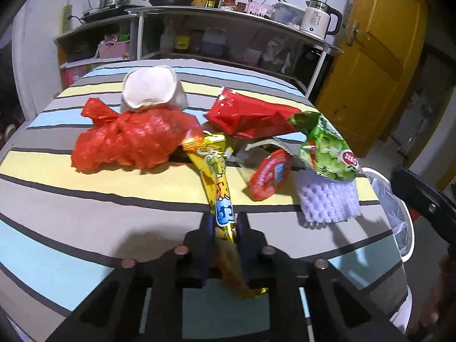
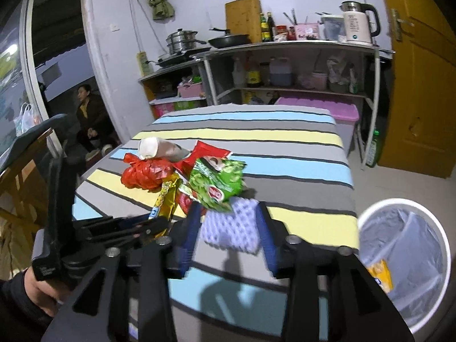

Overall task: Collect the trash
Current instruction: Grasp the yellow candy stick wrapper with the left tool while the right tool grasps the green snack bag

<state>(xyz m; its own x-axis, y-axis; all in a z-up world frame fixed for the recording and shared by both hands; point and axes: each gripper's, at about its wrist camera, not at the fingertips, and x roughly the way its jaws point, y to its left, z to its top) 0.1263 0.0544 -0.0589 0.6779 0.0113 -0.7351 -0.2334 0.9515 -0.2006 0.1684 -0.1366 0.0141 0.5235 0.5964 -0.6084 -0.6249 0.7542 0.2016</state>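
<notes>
Covering most of both frames, a striped cloth [image 1: 85,193] in grey, yellow and blue bears a heap of trash at its centre. At the lower right of the right wrist view stands a white bin [image 2: 444,245], lined with a clear bag; one yellow wrapper piece [image 2: 380,275] lies inside it.

Next in size, a crumpled red plastic bag [image 1: 128,142] sits at centre left of the left wrist view, with a tipped paper cup [image 1: 151,88] behind it, mouth facing the camera. A red packet [image 1: 245,114] lies at upper centre, a green snack bag [image 1: 330,148] to its right, resting on a white foam net [image 1: 327,202].

A long yellow snack wrapper [image 1: 219,176] runs lengthwise from the bottom centre up toward the heap, leaning slightly left. The left gripper [image 1: 225,225] is closed on its near end.

The right gripper [image 2: 229,228] has its blue-padded fingers [image 2: 192,222] either side of the foam net; whether they press it cannot be told.

A small red round lid [image 1: 270,175] leans beside the foam.
</notes>
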